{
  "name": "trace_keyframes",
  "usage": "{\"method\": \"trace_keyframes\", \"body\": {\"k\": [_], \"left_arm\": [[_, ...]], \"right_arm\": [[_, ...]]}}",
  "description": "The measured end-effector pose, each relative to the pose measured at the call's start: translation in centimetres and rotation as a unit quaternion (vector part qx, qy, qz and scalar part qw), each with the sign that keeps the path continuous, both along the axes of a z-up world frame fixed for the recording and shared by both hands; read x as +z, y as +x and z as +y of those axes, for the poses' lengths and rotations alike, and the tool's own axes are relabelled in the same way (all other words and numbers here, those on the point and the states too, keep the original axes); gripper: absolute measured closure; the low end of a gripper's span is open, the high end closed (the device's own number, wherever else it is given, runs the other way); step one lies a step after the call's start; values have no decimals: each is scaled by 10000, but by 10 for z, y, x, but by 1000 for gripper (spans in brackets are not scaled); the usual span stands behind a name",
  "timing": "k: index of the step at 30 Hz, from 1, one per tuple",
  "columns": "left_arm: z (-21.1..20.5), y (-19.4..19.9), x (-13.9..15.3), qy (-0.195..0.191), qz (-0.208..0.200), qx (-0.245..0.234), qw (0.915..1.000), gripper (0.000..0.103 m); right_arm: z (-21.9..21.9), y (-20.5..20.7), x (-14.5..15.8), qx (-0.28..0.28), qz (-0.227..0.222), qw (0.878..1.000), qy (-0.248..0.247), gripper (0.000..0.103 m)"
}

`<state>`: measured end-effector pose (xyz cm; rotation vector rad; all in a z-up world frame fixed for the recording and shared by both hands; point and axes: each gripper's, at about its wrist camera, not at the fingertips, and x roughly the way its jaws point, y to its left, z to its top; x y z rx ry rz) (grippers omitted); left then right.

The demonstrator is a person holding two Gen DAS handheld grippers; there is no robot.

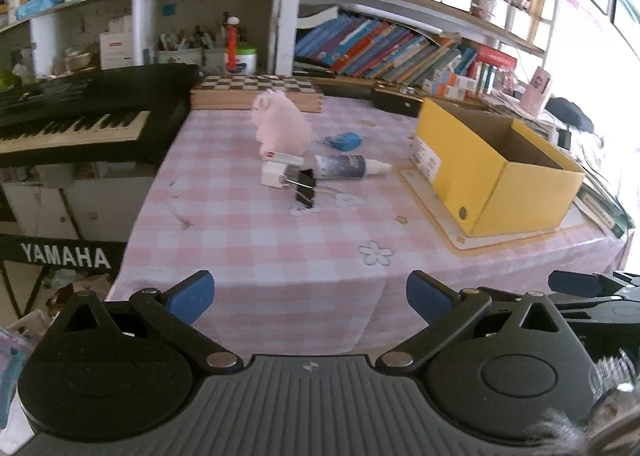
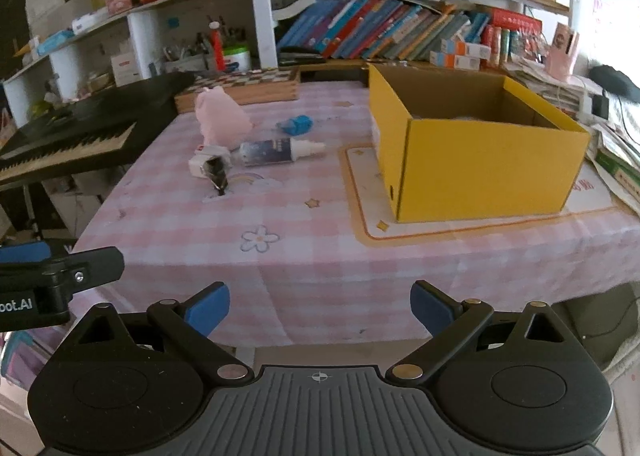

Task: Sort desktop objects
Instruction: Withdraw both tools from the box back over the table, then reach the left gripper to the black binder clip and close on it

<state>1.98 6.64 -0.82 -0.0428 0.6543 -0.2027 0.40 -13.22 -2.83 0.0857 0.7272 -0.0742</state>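
Five loose items cluster mid-table: one pink plush toy (image 1: 282,121), one blue object (image 1: 343,140), one glue bottle (image 1: 349,167), one small white box (image 1: 276,172), one black binder clip (image 1: 306,185). One open yellow box (image 2: 476,152) stands to their right. Sorting looks unstarted; both the left gripper (image 1: 308,294) and right gripper (image 2: 320,306) hover before the table edge, fingers spread and empty. Next, reach for the clip.

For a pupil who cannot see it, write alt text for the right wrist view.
An open gripper hovers before a pink checked table holding an open yellow box, a pink plush toy, a glue bottle and a binder clip.
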Motion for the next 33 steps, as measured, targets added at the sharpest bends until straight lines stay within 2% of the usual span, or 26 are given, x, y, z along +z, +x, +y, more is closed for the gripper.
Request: {"method": "trace_keyframes", "body": {"k": [8, 14, 21, 24, 33], "left_arm": [[19, -6, 5, -20, -132, 217, 9997, 0], [27, -4, 5, -66, -140, 345, 9993, 0], [26, 13, 0, -137, -50, 394, 9991, 0], [24, 22, -1, -115, -39, 398, 9991, 0], [15, 58, -4, -131, 23, 510, 9986, 0]], "right_arm": [[23, 12, 2, 510, 2, 9987, -67, 6], [32, 21, 2, 671, -25, 9977, -134, 7], [31, 36, -1, 826, -12, 9965, -153, 7], [28, 49, -3, 816, 29, 9966, -144, 12], [20, 87, -6, 1046, 89, 9944, -103, 14]]}}
